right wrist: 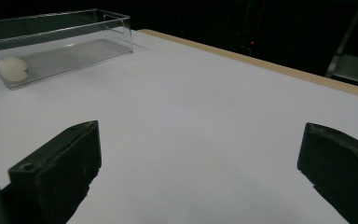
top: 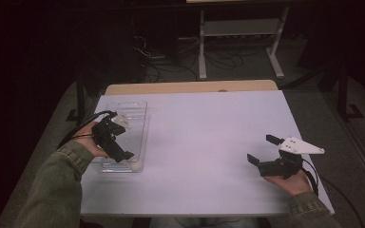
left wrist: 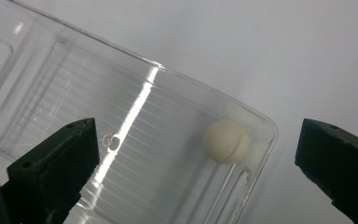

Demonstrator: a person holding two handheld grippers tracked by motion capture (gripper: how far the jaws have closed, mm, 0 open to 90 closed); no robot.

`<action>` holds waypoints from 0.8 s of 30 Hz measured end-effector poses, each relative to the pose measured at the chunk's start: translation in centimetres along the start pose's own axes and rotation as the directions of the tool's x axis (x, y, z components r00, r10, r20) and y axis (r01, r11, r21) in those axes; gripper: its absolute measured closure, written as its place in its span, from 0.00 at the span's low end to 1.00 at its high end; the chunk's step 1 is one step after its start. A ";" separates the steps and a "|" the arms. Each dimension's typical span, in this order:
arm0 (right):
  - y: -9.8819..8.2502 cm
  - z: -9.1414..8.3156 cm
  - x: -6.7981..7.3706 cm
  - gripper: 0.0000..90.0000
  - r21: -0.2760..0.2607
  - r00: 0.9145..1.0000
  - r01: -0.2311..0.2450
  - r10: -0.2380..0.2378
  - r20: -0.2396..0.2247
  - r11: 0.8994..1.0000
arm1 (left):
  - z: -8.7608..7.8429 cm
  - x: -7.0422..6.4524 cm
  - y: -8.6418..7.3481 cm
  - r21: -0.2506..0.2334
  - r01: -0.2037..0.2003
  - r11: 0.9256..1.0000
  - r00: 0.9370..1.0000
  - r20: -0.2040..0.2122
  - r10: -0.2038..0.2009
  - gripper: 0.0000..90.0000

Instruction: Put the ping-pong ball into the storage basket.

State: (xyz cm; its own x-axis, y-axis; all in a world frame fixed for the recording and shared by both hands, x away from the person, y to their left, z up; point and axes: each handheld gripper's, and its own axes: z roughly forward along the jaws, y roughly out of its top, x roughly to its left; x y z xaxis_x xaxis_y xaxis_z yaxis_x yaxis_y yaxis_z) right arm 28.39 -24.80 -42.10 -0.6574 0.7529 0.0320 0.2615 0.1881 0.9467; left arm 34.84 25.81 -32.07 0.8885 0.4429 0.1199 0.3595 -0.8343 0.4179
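Observation:
A clear plastic tray [top: 145, 124] lies on the left part of the white table. One whitish ball [top: 135, 166] rests in its near corner. My left gripper [top: 121, 142] hovers over the tray, jaws wide open and holding nothing. Looking down from it, the ball [left wrist: 226, 141] lies on the ribbed tray floor [left wrist: 74, 93], between and beyond the open left gripper [left wrist: 196, 135]. My right gripper [top: 261, 148] sits at the table's right side, open and empty. Its view looks across the open right gripper [right wrist: 200, 140] to the tray [right wrist: 116, 28] and ball [right wrist: 13, 69] far off.
The white tabletop [top: 209, 142] is bare between the two hands, with a wooden strip [top: 190, 87] along its far edge. Beyond it, a white shelf frame [top: 240, 42] and cables [top: 152, 52] stand on the dark floor.

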 end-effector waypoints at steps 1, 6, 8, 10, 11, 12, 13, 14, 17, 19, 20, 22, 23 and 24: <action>0.0 0.0 0.0 0.00 0.000 1.000 0.002 -0.002 0.000 1.000 | -0.1 0.0 -0.2 -0.014 0.006 1.000 1.000 -0.005 -0.006 0.00; 0.0 0.0 0.0 0.00 0.001 1.000 0.003 -0.003 0.001 1.000 | -0.6 -0.1 -0.9 -0.070 0.036 0.997 0.999 -0.013 -0.037 0.00; 0.0 0.0 0.0 0.00 0.002 1.000 0.001 -0.001 0.001 1.000 | -0.7 -0.1 -1.2 -0.079 0.041 0.996 0.999 -0.015 -0.042 0.00; 0.0 0.0 0.0 0.00 0.002 1.000 0.003 -0.003 0.002 1.000 | -0.7 -0.3 -1.5 -0.098 0.047 0.994 0.999 -0.017 -0.049 0.00; 0.0 0.0 0.0 0.00 0.001 1.000 0.003 -0.003 0.002 1.000 | -0.8 -0.3 -1.6 -0.107 0.051 0.993 0.998 -0.014 -0.053 0.00; 0.0 0.0 0.0 0.00 0.002 1.000 0.002 -0.002 0.002 1.000 | -0.8 -0.3 -1.7 -0.126 0.052 0.991 0.998 -0.015 -0.054 0.00; 0.0 0.0 0.0 0.00 0.003 1.000 0.003 -0.003 0.002 1.000 | -0.9 -0.4 -1.8 -0.141 0.053 0.989 0.998 -0.013 -0.055 0.00; 0.0 0.0 0.0 0.00 0.003 1.000 0.004 -0.004 0.001 1.000 | -0.9 -0.4 -1.9 -0.156 0.057 0.986 0.998 -0.009 -0.059 0.00; 0.0 0.0 0.0 0.00 0.003 1.000 0.003 -0.003 0.002 1.000 | -1.1 -0.4 -2.3 -0.181 0.066 0.981 0.997 -0.014 -0.070 0.00; 0.0 0.0 0.0 0.00 0.002 1.000 0.005 -0.005 0.002 1.000 | -1.1 -0.5 -2.5 -0.196 0.073 0.978 0.997 -0.020 -0.078 0.00; 0.0 0.0 0.0 0.00 0.001 1.000 0.007 -0.007 0.001 1.000 | -1.1 -0.5 -2.6 -0.206 0.076 0.976 0.996 -0.021 -0.082 0.00; 0.0 0.0 0.1 0.00 0.001 1.000 0.007 -0.007 0.002 1.000 | -1.1 -0.7 -2.7 -0.216 0.076 0.974 0.996 -0.018 -0.082 0.00; 0.0 0.0 0.1 0.00 0.002 1.000 0.007 -0.007 0.001 1.000 | -1.2 -0.9 -2.8 -0.222 0.074 0.972 0.997 -0.016 -0.079 0.00; 0.0 0.0 0.1 0.00 0.003 1.000 0.006 -0.006 0.001 1.000 | -1.2 -1.0 -2.8 -0.227 0.074 0.971 0.997 -0.015 -0.079 0.00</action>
State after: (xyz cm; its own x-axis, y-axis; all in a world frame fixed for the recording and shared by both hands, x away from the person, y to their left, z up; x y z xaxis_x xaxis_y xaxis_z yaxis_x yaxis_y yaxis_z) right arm 28.32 -24.76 -42.11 -0.6581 0.7525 0.0259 0.2598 0.1946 0.9458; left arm 32.64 28.08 -32.30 0.8527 0.5127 0.1003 0.3500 -0.7032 0.6188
